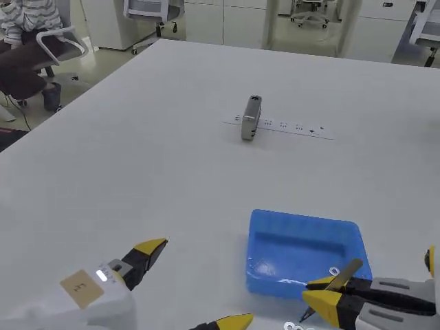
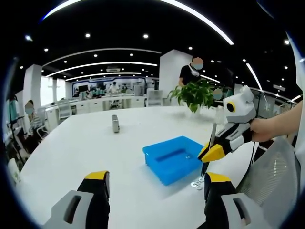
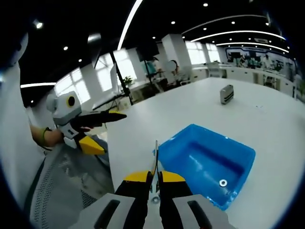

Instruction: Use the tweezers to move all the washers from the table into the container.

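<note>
right gripper (image 3: 155, 177) clamped on tweezers (image 3: 156, 156), tips just above loose washers (image 2: 196, 183) beside container (image 1: 295, 254) near corner. one washer (image 3: 222, 182) inside container. left gripper (image 2: 156, 177) spread, idle. straddle single washer, pinch gently.

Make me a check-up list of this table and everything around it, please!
Surface: white table, flat.
Job's things: blue container holds one washer; more washers lie on the table by its corner; tweezers point down toward them.
Clutter: grey box-like device at one end of a white power strip.
Grippers: right gripper shut on tweezers; left gripper open, holding nothing.
Cables: nothing seen.
Surroundings: office chair, potted plant, seated person.
</note>
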The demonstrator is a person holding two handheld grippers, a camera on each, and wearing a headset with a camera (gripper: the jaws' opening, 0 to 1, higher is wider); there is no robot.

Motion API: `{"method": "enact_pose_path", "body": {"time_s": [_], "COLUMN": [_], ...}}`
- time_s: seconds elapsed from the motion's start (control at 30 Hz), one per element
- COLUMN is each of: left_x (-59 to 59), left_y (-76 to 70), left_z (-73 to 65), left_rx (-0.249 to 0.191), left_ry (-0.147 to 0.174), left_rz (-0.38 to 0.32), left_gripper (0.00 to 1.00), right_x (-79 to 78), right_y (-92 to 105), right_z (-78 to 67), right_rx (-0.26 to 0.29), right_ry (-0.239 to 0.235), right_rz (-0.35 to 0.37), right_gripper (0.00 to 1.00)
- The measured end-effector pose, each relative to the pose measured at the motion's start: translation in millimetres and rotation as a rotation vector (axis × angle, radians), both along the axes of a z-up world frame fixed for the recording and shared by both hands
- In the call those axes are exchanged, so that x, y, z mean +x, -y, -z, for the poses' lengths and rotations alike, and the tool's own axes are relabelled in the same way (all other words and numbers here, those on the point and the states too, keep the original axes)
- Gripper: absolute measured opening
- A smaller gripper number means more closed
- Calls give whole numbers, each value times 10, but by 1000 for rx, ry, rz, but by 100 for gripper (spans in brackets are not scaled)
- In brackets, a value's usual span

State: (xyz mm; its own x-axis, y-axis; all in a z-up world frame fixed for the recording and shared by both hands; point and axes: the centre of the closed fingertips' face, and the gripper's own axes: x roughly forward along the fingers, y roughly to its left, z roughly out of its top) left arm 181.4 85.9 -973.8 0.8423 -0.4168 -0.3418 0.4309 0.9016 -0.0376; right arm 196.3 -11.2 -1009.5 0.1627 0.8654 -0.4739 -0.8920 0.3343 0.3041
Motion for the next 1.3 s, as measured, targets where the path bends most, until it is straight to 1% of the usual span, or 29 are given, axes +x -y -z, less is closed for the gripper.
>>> {"method": "enact_pose_path", "body": {"time_s": [0.07, 0.13, 0.27, 0.37, 0.47, 0.57, 0.67, 0.7, 0.73, 0.77, 0.8, 0.83, 0.9, 1.0, 1.03, 1.13, 1.2, 1.23, 1.27, 1.3], "left_x": [-1, -7, -10, -12, -13, -10, -9, -10, -10, -10, -11, -12, -12, -11, -11, -12, -9, -10, -9, -12], "left_y": [16, 14, 21, 15, 14, 5, -3, -4, -7, -11, -11, -11, -15, -17, -17, -21, -11, -12, -15, -15], "left_z": [-14, 9, 13, 27, 30, 28, 29, 33, 38, 44, 47, 51, 54, 54, 55, 58, 36, 32, 34, 44], "left_rx": [-9, 0, 4, 11, 17, 19, 20, 22, 26, 32, 35, 36, 37, 38, 40, 41, 27, 26, 27, 30], "left_ry": [4, -6, -7, -13, -13, -11, -11, -13, -14, -16, -17, -19, -20, -20, -20, -21, -13, -12, -11, -16], "left_rz": [5, 6, 11, 10, 11, 7, 3, 3, 3, 3, 3, 4, 2, 2, 2, 1, 2, 2, 1, 2], "left_gripper": [83, 83, 83, 83, 82, 82, 82, 82, 82, 82, 82, 82, 82, 81, 81, 81, 82, 82, 82, 82], "right_x": [-24, -50, -95, -116, -109, -93, -107, -137, -144, -141, -144, -167, -196, -212, -220, -243, -270, -281, -280, -269], "right_y": [-7, -8, -8, -1, 2, 5, -17, -30, -20, -39, -35, -53, -69, -76, -74, -64, -71, -75, -76, -67], "right_z": [73, 138, 223, 268, 281, 286, 288, 306, 316, 287, 291, 286, 285, 290, 296, 308, 309, 311, 312, 321], "right_rx": [-11, -20, -29, -39, -42, -45, -32, -43, -58, -57, -75, -80, -78, -96, -101, -123, -127, -136, -142, -140], "right_ry": [-12, -28, -48, -50, -38, -3, 6, 19, 45, 75, 99, 118, 124, 186, 194, 238, 260, 281, 288, 284], "right_rz": [-3, -9, -13, -14, -10, -3, -4, -21, -33, -35, -43, -57, -68, -102, -106, -123, -138, -153, -155, -158], "right_gripper": [4, 4, 4, 4, 4, 4, 4, 4, 4, 4, 4, 4, 4, 3, 3, 3, 3, 2, 2, 2]}}
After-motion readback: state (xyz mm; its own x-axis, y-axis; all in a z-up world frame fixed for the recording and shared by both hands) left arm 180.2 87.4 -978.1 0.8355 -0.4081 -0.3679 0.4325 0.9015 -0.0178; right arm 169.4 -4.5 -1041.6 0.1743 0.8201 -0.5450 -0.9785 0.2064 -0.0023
